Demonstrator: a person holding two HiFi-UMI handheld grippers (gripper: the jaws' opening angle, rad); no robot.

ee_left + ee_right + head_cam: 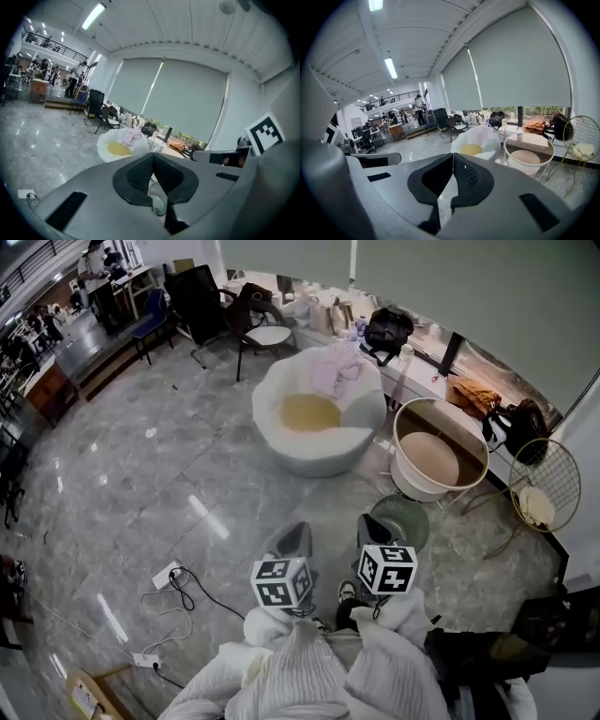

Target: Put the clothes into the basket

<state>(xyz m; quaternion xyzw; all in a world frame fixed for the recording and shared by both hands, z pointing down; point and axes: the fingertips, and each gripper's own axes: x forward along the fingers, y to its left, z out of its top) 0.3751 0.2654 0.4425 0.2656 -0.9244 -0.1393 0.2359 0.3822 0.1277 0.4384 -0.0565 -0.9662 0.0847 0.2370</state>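
Though aimed toward the clothes, nowhere near them yet.

Head view: left gripper (292,542) and right gripper (375,532) side by side at 6 o'clock, just ahead of white knit sleeves (394,662). Held low and forward, probably a ready pose for the approach. Pink garment (337,369) draped over the back of white round lounge chair (309,456) at 12 o'clock, well apart from both claws. Yellow cushion (309,412) in the seat. White laundry basket (417,488) at 2 o'clock, just beside the chair, apparently bare inside; likely parked there for a short carry. Gold wire stand (562,451) at 3 o'clock with a pale cloth in it, unclear whether part of the job. Green round object (401,519) on the floor near the right gripper, identity unclear. Power strip (167,574) with cables at 8 o'clock.

Left gripper view: jaws together at the tips, nothing between, only floor through the gap below. Garment and chair at 11 o'clock above the jaws, far off. Closed probably because nothing within reach.

Right gripper view: jaws pressed together too, empty. Chair at 12 o'clock, garment patch blurred; basket at 2 o'clock, wire stand at 3 o'clock. Next step, by judgement: closing the distance to the chair and opening the claws before any grab at the garment.
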